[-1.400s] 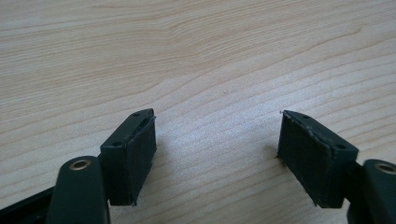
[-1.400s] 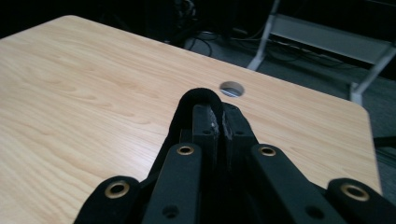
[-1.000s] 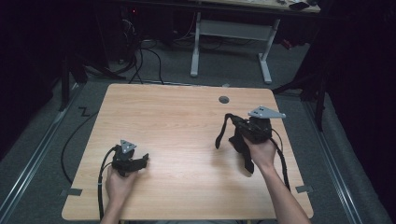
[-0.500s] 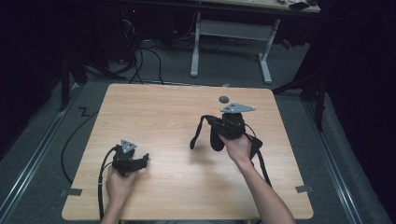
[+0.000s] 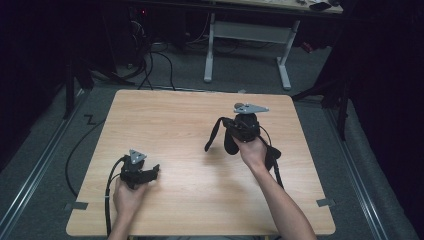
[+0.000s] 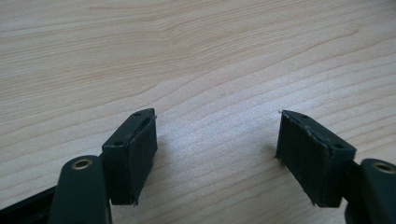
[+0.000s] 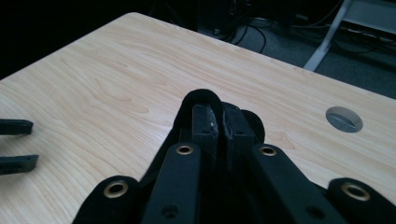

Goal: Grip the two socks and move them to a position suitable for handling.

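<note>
A: Since a second ago the right gripper (image 7: 222, 116) has travelled from the right side of the table (image 5: 165, 120) to just beside the hole (image 7: 344, 119), on its near side; the strap (image 7: 201, 94) came along with it; the left gripper (image 6: 217, 135) has not stirred

B: So what does that tell you?

A: I'd judge the strap is being carried in toward the middle, either to be laid out there or to be met by the other hand; nothing is set down yet

B: And the jaws?

A: The right ones are pressed together with the strap looped over their tips, so they have hold of it; the left ones stand wide apart with only bare wood between them

B: Where does the left one sit?

A: Well apart from the hole, toward the near left corner, low on the table

B: Which way does the strap run?

A: In the high view it hangs off the right jaws, just near-left of the hole; its long axis slants away from the hole toward the person's left, free end lowest and pointing at the left gripper's side; whether that end touches the wood I cannot tell
</note>
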{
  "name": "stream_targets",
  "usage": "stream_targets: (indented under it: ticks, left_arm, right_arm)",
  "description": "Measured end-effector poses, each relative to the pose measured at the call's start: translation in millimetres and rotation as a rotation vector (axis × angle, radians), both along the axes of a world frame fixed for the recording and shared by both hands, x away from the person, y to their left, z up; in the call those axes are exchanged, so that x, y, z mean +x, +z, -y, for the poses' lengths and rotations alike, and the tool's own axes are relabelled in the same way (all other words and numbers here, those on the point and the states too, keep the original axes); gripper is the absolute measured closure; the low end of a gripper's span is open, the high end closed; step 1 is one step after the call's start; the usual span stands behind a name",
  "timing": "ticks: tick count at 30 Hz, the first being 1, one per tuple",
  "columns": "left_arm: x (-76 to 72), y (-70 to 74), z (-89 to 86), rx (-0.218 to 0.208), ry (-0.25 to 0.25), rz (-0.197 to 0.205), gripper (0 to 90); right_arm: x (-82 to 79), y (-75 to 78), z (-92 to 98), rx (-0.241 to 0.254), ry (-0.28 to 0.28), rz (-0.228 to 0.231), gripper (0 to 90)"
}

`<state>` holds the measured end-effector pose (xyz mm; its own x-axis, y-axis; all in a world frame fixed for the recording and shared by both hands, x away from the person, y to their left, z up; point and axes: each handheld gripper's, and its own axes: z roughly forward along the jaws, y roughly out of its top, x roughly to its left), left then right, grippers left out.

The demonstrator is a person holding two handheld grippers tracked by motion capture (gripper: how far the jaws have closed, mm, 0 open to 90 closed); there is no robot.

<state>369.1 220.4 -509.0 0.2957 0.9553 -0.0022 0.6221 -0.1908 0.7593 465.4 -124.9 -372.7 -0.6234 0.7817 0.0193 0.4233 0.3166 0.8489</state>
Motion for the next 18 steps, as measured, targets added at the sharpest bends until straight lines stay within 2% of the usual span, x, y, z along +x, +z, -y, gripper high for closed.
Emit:
stream_targets:
  ticks: [4, 5, 6, 9, 13, 14, 16, 17, 18]
  left_arm:
    - [-0.1, 0.0, 0.0, 0.0, 0.0, 0.0, 29.1]
    - [-0.1, 0.1, 0.0, 0.001, 0.0, -0.001, 29.1]
    - [-0.1, 0.1, 0.0, 0.001, 0.0, -0.001, 29.1]
    - [0.1, 0.1, 0.0, -0.001, 0.001, 0.0, 29.6]
    - [2.7, 0.2, 2.6, -0.001, 0.008, 0.003, 31.1]
    - [6.0, 1.1, 7.1, 0.002, 0.011, -0.001, 33.2]
    - [8.2, 2.5, 10.7, 0.005, 0.007, -0.01, 35.2]
    - [12.8, 5.4, 20.3, 0.002, -0.008, -0.023, 40.9]
    - [12.8, 5.4, 20.3, 0.002, -0.008, -0.023, 42.8]
  right_arm:
    - [1.5, -19.8, 0.4, -0.04, -0.003, -0.036, 85.8]
    - [-1.6, -29.3, 2.5, -0.05, -0.004, -0.057, 85.6]
    - [-1.6, -29.3, 2.5, -0.05, -0.004, -0.057, 85.6]
    - [-13.9, -48.3, 6.5, -0.071, 0.009, -0.087, 84.4]
    - [-22.2, -59.4, 9.8, -0.072, 0.011, -0.101, 83.1]
    - [-27.7, -67.0, 11.0, -0.075, 0.009, -0.107, 82.8]
    - [-30.1, -70.5, 10.9, -0.075, 0.011, -0.118, 82.8]
    - [-34.2, -77.3, 9.8, -0.093, 0.017, -0.116, 83.0]
    - [-36.1, -80.5, 9.2, -0.094, 0.02, -0.119, 83.0]
